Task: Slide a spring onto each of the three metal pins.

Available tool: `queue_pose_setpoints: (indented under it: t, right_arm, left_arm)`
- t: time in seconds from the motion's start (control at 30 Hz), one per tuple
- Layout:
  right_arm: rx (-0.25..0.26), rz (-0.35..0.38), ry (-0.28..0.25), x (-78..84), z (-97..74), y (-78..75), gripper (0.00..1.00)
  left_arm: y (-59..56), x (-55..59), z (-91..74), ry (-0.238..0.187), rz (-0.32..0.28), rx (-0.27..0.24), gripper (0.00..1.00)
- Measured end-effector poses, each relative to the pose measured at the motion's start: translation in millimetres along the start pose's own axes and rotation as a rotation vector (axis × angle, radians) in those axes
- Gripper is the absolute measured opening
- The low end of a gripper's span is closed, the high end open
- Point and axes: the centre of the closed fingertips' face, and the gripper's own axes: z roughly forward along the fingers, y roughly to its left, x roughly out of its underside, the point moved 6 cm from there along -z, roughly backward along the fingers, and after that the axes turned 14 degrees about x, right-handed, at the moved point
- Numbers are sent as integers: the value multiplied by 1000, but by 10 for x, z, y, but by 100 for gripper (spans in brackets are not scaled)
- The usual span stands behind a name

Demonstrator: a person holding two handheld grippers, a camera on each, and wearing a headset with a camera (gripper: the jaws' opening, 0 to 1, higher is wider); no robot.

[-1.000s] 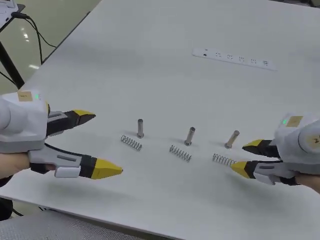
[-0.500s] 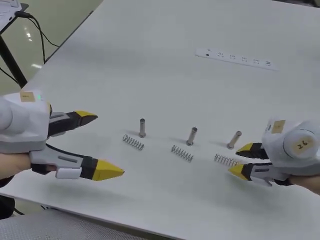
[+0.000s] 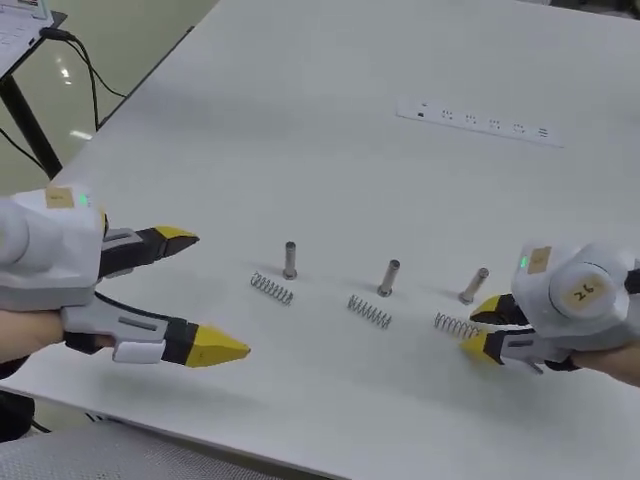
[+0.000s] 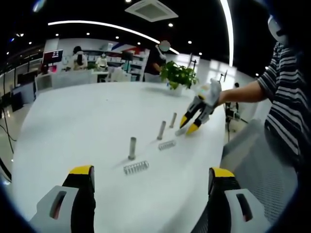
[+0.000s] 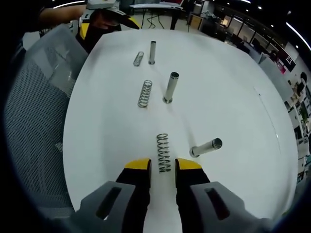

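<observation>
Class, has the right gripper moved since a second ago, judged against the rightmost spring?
Yes. The right gripper has edged left in the head view, closing on the rightmost spring.

Three upright pins (image 3: 389,277) lined the worktop (image 3: 330,160), a spring (image 3: 369,312) lying just near of each. The right gripper (image 3: 476,328), slightly parted, sat at the rightmost spring (image 3: 452,325); the left gripper (image 3: 215,293) gaped wide.

White table (image 3: 300,100) carried three standing metal pins in a row: left pin (image 3: 290,259), middle pin (image 3: 389,278), right pin (image 3: 474,285). Before each lay a spring: left spring (image 3: 271,289), middle spring (image 3: 369,312), right spring (image 3: 455,325). Power strip (image 3: 483,122) lay well apart, farther back.
</observation>
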Motion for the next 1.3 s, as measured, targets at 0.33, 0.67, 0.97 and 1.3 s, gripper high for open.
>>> queue_pose_setpoints:
  t: [0.33,0.67,0.97,1.3]
  right_arm:
    - [-40,-27,23,6,36,6,11]
    - [-44,-67,12,14,28,7,8]
    - [-51,-71,-7,3,-115,48,8]
    - [-56,-74,-56,-84,-254,128,8]
  left_arm:
    - [-13,-22,-9,4,7,4,94]
    - [-75,-33,49,16,11,24,94]
    - [-149,-38,93,25,14,47,94]
    - [-236,-43,166,40,16,89,91]
